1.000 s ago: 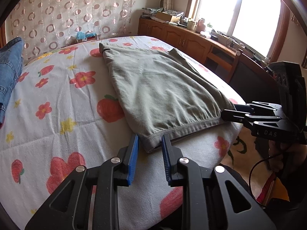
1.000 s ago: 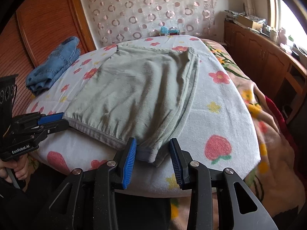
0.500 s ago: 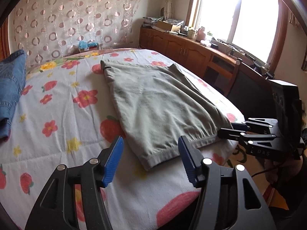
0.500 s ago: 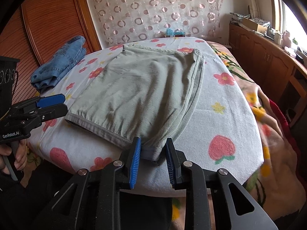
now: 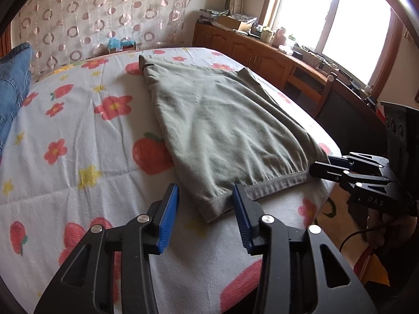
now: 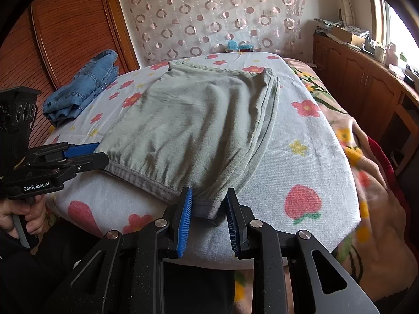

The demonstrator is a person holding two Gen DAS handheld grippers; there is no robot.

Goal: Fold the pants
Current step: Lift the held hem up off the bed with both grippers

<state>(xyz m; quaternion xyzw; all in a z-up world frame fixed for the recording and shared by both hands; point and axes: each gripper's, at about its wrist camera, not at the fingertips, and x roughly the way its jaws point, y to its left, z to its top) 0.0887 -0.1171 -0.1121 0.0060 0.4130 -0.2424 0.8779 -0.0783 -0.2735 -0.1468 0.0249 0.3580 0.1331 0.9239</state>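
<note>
Lettering reading "GenRobot.AI" marks the left hand-held gripper [image 6: 93, 154] and "DAS" the right hand-held gripper [image 5: 320, 166]. Both stand with blue pads spread, the left widely about the near-left waistband corner, the right narrowly framing the near-right corner without pinching it. The grey-green pants [image 5: 225, 130] lie flat on the flowered bed [image 5: 78, 136], waistband nearest, long axis running away toward the far curtain.

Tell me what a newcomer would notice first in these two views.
First the grey-green pants, spread flat in the middle of the flowered bedspread, waistband toward the cameras. Next, the two grippers at that waistband's corners: the left gripper open around one corner, the right gripper with its blue pads close on either side of the other. A heap of blue jeans lies at the far left of the bed.
</note>
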